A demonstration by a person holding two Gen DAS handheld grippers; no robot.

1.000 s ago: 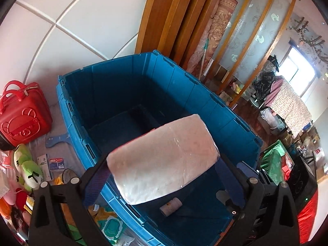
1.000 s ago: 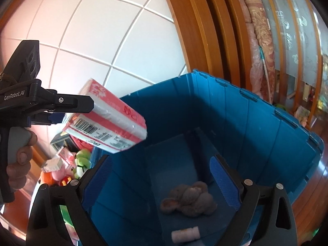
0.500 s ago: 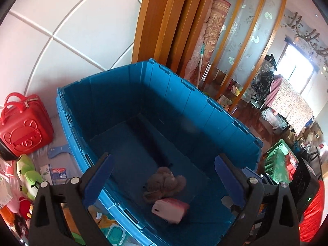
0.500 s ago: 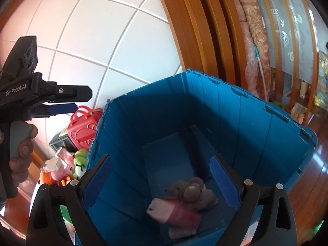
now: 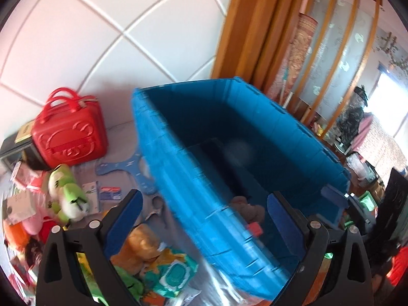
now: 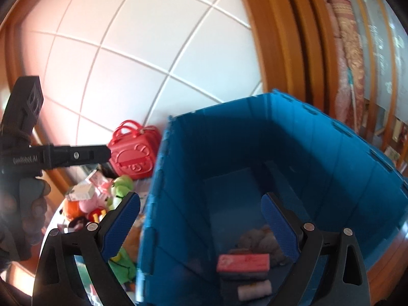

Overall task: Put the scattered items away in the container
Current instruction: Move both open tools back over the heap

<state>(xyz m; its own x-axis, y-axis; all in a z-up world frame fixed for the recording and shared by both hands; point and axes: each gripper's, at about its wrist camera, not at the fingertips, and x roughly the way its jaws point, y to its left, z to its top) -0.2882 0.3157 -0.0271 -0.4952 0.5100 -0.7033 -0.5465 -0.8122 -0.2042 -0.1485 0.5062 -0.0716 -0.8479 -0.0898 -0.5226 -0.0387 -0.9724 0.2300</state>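
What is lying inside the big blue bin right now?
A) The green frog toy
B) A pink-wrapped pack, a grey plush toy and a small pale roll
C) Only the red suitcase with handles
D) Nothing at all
B: in the right wrist view the blue bin holds a pink-wrapped pack, a grey plush toy behind it and a small pale roll in front.

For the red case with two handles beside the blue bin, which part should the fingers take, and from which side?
Probably the two arched handles on top of the red case, approached from above. It stands upright against the wall, handles free above it, while its body looks too wide for the left gripper.
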